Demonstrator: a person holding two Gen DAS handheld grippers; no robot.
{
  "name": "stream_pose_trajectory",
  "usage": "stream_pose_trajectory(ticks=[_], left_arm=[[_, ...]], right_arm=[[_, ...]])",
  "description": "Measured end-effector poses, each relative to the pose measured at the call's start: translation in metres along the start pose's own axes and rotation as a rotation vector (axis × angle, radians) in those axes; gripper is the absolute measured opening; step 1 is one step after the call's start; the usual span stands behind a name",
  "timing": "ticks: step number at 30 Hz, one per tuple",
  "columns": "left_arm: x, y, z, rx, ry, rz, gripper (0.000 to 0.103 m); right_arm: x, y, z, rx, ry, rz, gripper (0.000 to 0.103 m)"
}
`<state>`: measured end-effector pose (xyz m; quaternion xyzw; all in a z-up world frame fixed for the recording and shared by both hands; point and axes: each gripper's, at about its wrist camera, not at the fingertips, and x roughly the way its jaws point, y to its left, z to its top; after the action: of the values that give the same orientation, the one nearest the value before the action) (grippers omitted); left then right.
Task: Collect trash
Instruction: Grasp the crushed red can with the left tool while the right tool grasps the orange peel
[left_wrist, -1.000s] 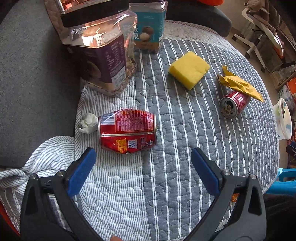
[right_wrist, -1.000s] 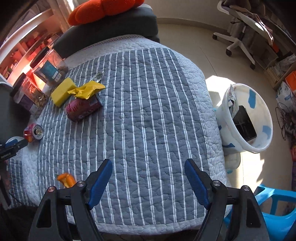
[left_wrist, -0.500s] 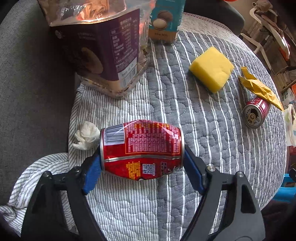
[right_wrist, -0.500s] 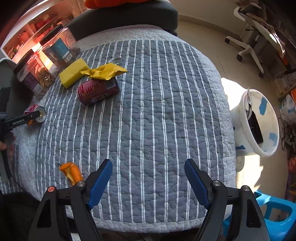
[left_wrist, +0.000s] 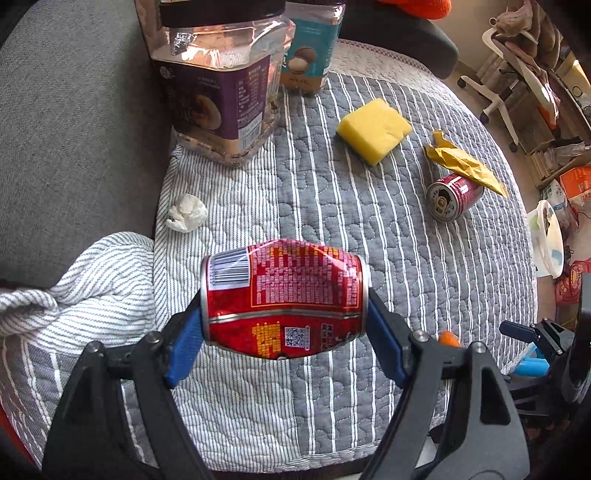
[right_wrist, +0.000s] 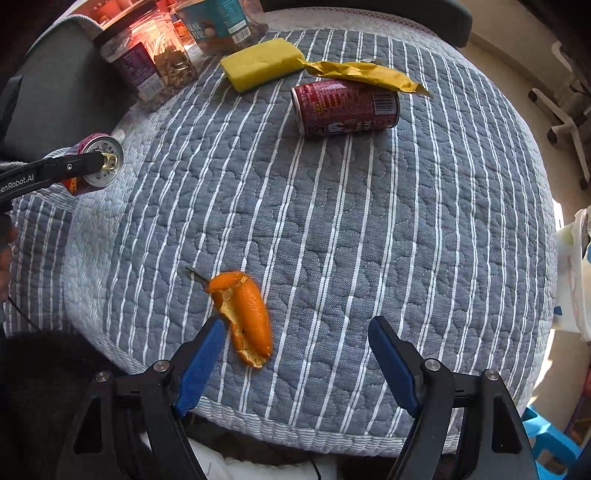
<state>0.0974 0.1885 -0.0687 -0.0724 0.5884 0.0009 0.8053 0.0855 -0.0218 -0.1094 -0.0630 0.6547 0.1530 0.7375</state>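
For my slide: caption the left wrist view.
Left tool clamps a dented red can above the striped quilt.

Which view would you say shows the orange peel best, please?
The right wrist view: the orange peel lies whole and close on the quilt, just inside the open right gripper. The left wrist view shows only an orange sliver behind the left gripper's finger.

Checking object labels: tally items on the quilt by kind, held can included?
Cans: 2, dented red can in left gripper, dark red can
Jars: 2
Sponge: 1
Yellow wrapper: 1
Tissue wad: 1
Orange peel: 1
Total: 8
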Motion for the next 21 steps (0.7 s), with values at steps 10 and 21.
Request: stream_pose_trajectory(ticks=[10, 21], left_arm=[[0.002, -0.009, -0.001, 0.018, 0.009, 0.009, 0.080], [0.004, -0.011, -0.003, 0.019, 0.002, 0.013, 0.080]], right_arm=[[0.034, 0.038, -0.003, -0.137, 0.054, -0.029, 0.041], [0.033, 0.045, 0.000, -0.192, -0.014, -0.101, 0.018]])
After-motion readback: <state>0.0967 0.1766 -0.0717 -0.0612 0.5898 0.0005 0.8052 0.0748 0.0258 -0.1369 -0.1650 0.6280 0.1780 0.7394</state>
